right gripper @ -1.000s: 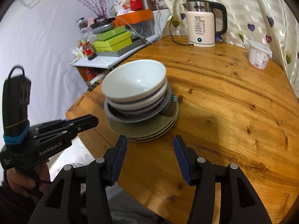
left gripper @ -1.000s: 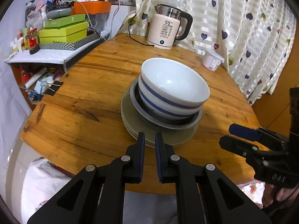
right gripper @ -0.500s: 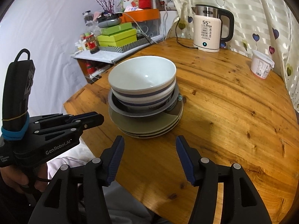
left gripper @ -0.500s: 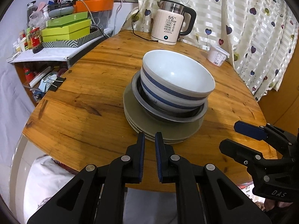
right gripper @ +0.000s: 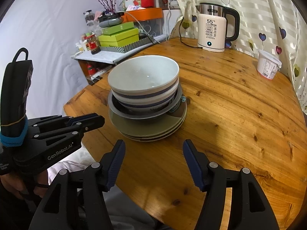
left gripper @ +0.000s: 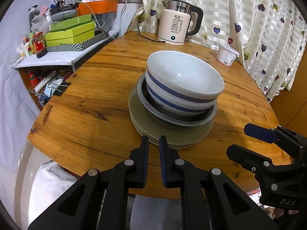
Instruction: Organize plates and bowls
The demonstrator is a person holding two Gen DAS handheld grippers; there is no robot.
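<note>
A white bowl with blue stripes (left gripper: pixel 184 84) (right gripper: pixel 144 82) is nested in another striped bowl. Both sit in a grey shallow dish (left gripper: pixel 172 117) (right gripper: pixel 138 114) on a stack of greenish plates (left gripper: pixel 168 134) (right gripper: pixel 149 126) on the round wooden table (left gripper: pixel 92 99) (right gripper: pixel 239 115). My left gripper (left gripper: pixel 153 143) is nearly shut and empty, just short of the plates' near rim; it also shows in the right wrist view (right gripper: pixel 96 121). My right gripper (right gripper: pixel 153 153) is open and empty, near the stack; it also shows in the left wrist view (left gripper: pixel 247 140).
A white electric kettle (left gripper: pixel 178 28) (right gripper: pixel 213 30) with its cord stands at the table's far edge. A white plastic cup (left gripper: pixel 227 54) (right gripper: pixel 268 67) stands by the heart-print curtain. A cluttered shelf with green boxes (left gripper: pixel 71 32) (right gripper: pixel 119 36) lies to the left.
Both grippers have moved a little closer to the stack and risen slightly. The stack has not moved; neither gripper's opening has changed.
</note>
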